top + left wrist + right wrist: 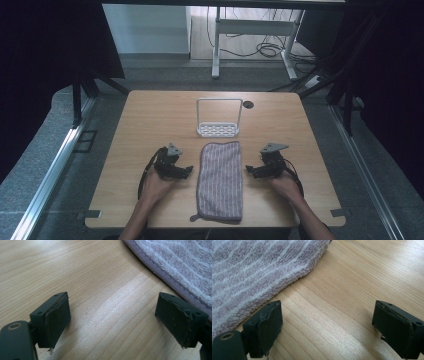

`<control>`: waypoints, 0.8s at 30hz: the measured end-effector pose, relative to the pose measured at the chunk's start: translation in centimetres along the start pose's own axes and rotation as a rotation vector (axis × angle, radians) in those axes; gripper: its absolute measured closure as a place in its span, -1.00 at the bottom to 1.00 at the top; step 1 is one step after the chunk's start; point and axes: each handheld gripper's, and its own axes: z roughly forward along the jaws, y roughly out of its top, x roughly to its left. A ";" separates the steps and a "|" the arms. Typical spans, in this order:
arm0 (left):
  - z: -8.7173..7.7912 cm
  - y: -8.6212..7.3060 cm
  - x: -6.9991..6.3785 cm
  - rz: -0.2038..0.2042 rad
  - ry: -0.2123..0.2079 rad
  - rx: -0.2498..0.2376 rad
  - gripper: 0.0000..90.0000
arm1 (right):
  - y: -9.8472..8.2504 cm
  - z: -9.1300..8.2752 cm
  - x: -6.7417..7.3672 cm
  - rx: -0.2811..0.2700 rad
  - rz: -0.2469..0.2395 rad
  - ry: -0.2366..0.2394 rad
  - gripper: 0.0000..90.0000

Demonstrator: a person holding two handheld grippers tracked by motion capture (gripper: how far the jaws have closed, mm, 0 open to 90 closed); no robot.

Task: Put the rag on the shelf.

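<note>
Black rubber-faced jaws of the left gripper (pixel 112 317) stand wide apart with nothing between them but bare wood; its right jaw sits just beside the stitched hem of the mauve, white-striped terry towel (pixel 180 262), not touching the pile as far as I can tell. The right gripper (pixel 327 325) is likewise spread wide and empty, its left jaw at the fluffy edge of the same towel (pixel 254 272), near a rounded corner.

From above, the left gripper (pixel 188 169) and right gripper (pixel 248 170) flank the towel (pixel 220 181) at mid-length, one on each long side, both pointing inward. The towel lies flat and lengthwise between them on the light wooden table (pixel 145 120). Beyond the far end of the towel stands a white wire rack with a perforated base (pixel 218 120), near but apart from the cloth.

Risks, as judged from here:
- Jaws are level with the tabletop; closing now could pinch only the hem or scrape wood, so the edge slips out on lifting.
- Terry is thick and limp. A shallow bite on one side and a deep one on the other would make it sag and skew.
- Grabbing at mid-length leaves both ends hanging; the far end could drag into the rack and tip it.
- The near end appears to overhang the table edge, so an uneven pull could slide the cloth off toward the person.
</note>
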 end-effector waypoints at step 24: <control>0.0 -0.1 -0.1 -0.019 0.008 -0.009 -0.70 | 0.2 0.1 -0.1 0.010 -0.008 0.009 -0.79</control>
